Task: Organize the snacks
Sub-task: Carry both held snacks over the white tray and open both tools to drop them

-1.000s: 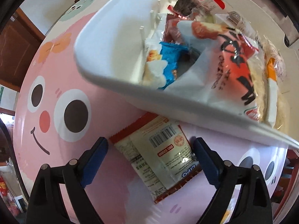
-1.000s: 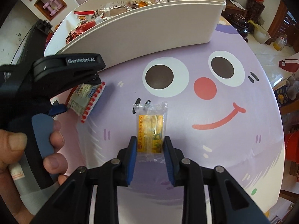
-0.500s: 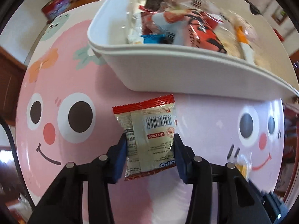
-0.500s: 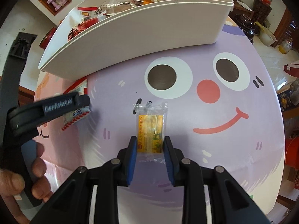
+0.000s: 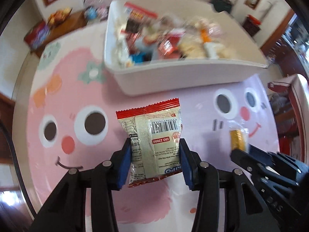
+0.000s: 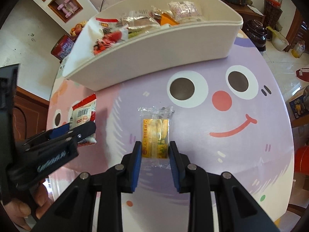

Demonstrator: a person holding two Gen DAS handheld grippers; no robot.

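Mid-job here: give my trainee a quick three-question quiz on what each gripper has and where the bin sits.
1. True or false: the left gripper is shut on the red-edged snack packet.
2. What does the right gripper hold?
3. The white bin is: A) empty B) holding snacks C) tipped over.

Key: 1 true; 2 a small yellow clear-wrapped snack; 3 B.

at the centre of my left wrist view, the red-edged snack packet (image 5: 152,145) shows a barcode, a red "iso 22000" label and blue letters "ipo" at its lower edge. its other small print is unreadable.
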